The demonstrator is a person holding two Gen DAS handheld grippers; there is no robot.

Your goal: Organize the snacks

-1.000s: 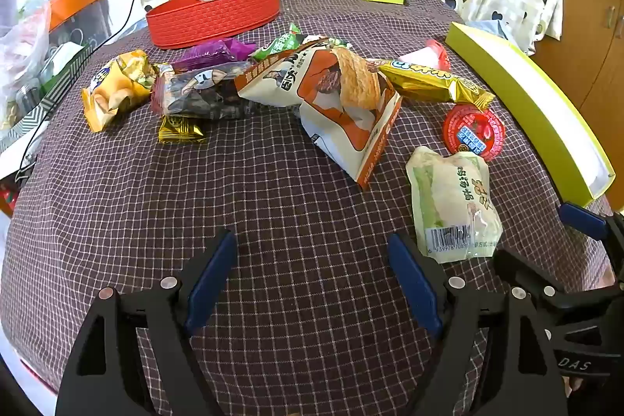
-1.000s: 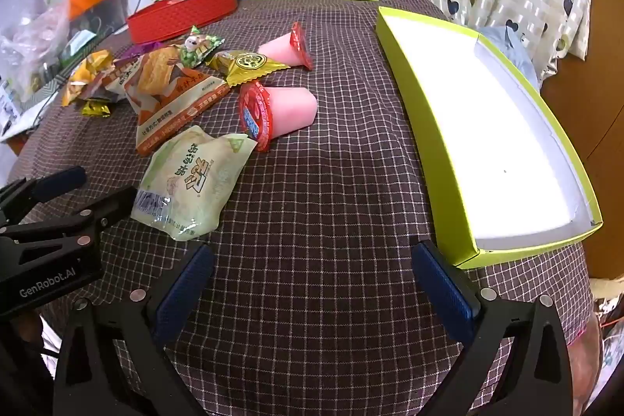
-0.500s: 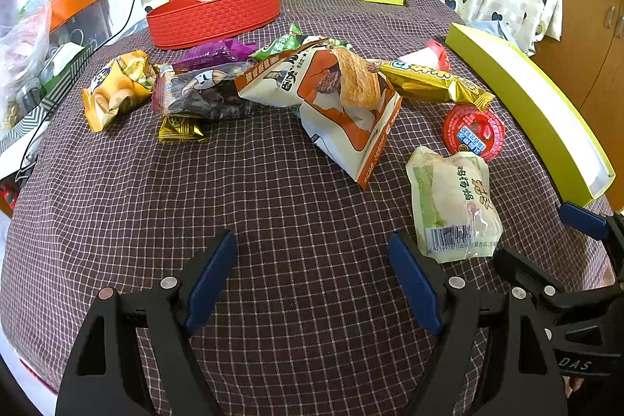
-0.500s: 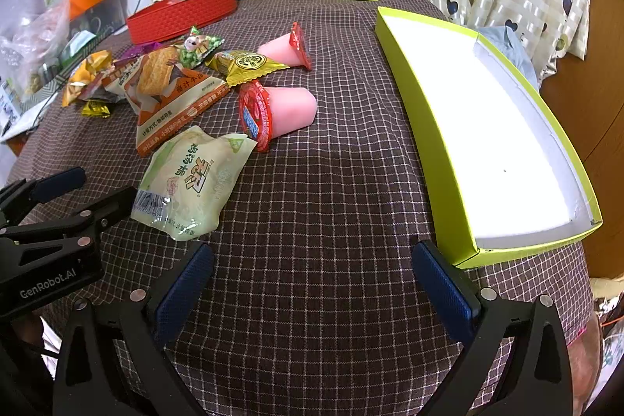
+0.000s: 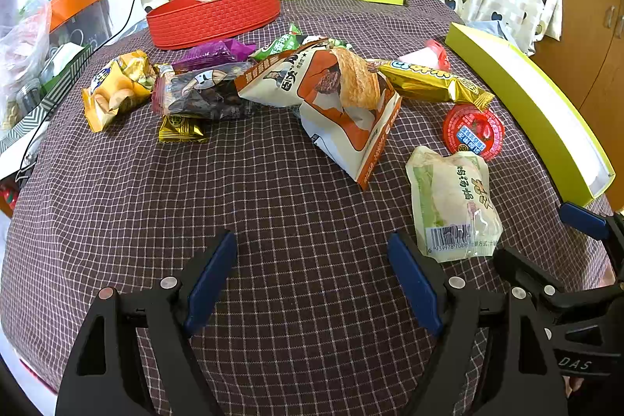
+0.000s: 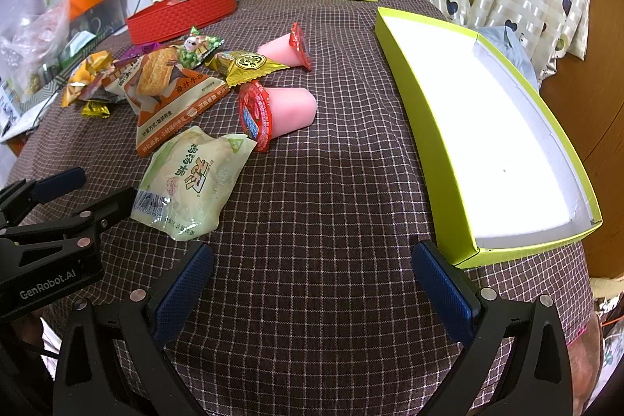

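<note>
Checked brown cloth point(image 6: 331, 201) covers the counter; both grippers, left point(image 5: 312, 275) and right point(image 6: 308, 283), hover with fingers released beside the pale green snack pouch point(image 6: 191, 182).

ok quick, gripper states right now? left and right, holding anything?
Left gripper: open, holding nothing, over bare tablecloth.
Right gripper: open, holding nothing, pale green snack pouch lies ahead to its left.
</note>
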